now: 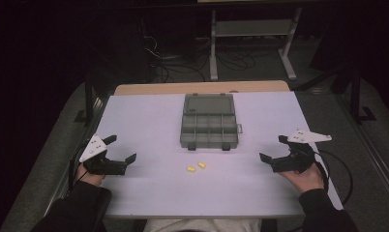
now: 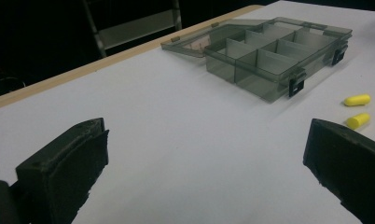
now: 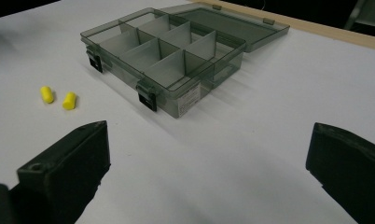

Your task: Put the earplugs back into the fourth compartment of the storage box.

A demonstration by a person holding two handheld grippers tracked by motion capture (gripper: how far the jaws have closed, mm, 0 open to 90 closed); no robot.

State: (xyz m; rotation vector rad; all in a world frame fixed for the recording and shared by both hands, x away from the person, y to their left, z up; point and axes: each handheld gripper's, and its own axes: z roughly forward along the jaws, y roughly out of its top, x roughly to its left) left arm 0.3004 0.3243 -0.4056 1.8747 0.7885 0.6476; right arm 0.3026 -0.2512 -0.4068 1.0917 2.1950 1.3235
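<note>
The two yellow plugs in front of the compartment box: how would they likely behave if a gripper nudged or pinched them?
The yellow plugs look small and rounded, so a nudge would probably roll them. They look like foam, likely light and squashy. Both lie loose on the white table.

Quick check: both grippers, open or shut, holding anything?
Left gripper: open, holding nothing.
Right gripper: open, holding nothing.

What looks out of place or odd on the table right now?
Two yellow earplugs lie loose on the table, just in front of the open organizer box, whose compartments look empty. Nothing looks spilled or damaged.
</note>
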